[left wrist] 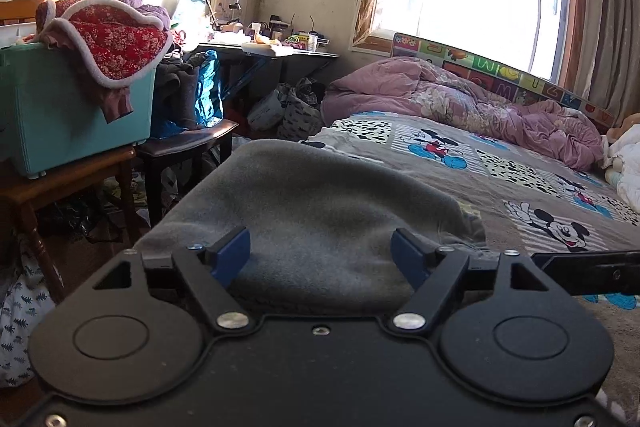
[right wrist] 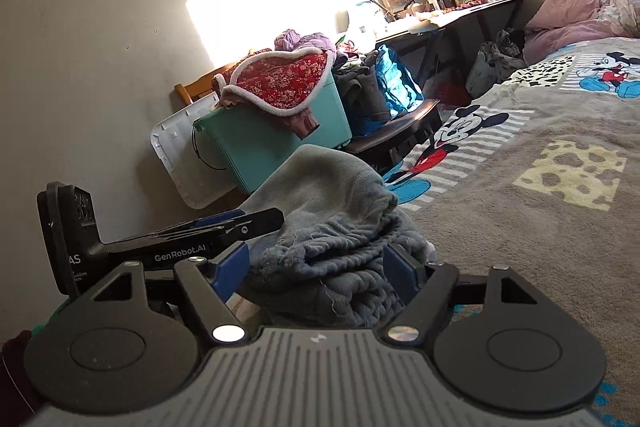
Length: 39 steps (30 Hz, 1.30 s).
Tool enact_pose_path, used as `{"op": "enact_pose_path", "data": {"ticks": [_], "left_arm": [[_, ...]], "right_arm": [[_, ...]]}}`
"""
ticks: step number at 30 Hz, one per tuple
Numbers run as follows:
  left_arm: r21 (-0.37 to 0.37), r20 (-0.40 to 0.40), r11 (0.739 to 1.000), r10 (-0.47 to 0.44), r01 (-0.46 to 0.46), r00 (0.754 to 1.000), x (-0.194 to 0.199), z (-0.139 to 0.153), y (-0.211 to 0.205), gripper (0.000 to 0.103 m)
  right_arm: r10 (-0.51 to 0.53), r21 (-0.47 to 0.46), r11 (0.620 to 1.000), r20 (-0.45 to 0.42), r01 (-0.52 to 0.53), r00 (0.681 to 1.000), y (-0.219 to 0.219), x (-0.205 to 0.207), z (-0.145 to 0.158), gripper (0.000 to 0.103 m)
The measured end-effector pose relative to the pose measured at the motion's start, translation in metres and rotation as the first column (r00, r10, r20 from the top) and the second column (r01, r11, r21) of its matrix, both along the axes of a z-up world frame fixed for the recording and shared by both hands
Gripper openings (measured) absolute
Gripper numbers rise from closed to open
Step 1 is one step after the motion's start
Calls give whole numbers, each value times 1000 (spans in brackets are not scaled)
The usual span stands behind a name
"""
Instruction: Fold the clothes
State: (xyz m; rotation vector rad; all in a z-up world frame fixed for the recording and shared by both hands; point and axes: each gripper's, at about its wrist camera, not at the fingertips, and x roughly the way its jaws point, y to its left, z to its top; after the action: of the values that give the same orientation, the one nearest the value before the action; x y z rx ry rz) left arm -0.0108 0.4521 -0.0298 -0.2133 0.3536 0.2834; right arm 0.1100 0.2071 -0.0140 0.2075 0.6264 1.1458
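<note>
Looks like we're mid-fold on a grey garment (left wrist: 320, 203) sitting at the near edge of the bed (left wrist: 500, 187), right by the corner. Both hand-held grippers have their jaws spread with cloth between them, but the pads aren't pinching it, so I'd call both open, nothing actually gripped.

The left gripper (left wrist: 320, 253) view shows the garment as a smooth, rounded fleece hump, so that side looks folded over already. The right gripper (right wrist: 316, 267) view shows what the left one doesn't: a bunched, gathered hem or waistband (right wrist: 352, 251) with loose threads, piled untidily, plus the left gripper's finger poking in from the side.

My guess at the next move: pinch that rumpled end, pull it flat, then fold across. The teal bin (right wrist: 280, 143) of clothes waits nearby on a chair.
</note>
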Motion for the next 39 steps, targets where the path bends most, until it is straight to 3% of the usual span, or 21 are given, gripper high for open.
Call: {"op": "enact_pose_path", "data": {"ticks": [2,7,11,13,16,21,23,27,31,39], "left_arm": [[-20,13,1000,20,-19,1000,-10,2,-15,80],[-208,32,977,52,-44,998,-29,2,-52,93],[-287,-28,956,51,-57,998,-27,3,-86,96],[-307,-66,948,73,-90,995,-25,5,-101,102],[-328,-123,934,107,-143,987,-23,7,-121,103],[-200,-276,923,270,-330,922,-26,23,-151,103],[-152,-321,920,299,-360,899,-31,31,-163,103],[-23,-329,936,323,-350,887,-49,48,-186,103],[108,-299,925,379,-364,876,-69,65,-208,103],[173,-274,910,412,-377,869,-95,97,-235,103]], "right_arm": [[-2,-12,1000,-39,2,999,-20,2,1,80],[-77,-48,996,-88,73,993,-74,4,4,91],[-157,-75,986,-124,148,980,-122,3,5,96],[-191,-87,980,-130,181,973,-146,0,6,100],[-234,-100,970,-126,223,964,-177,-5,11,103],[-272,-122,959,-121,258,955,-211,-13,18,103],[-269,-136,958,-111,253,957,-213,-18,24,103],[-240,-175,959,-87,222,967,-203,-32,40,103],[-190,-195,966,-74,173,979,-193,-45,54,103],[-122,-194,973,10,122,992,-176,-75,83,103]]}}
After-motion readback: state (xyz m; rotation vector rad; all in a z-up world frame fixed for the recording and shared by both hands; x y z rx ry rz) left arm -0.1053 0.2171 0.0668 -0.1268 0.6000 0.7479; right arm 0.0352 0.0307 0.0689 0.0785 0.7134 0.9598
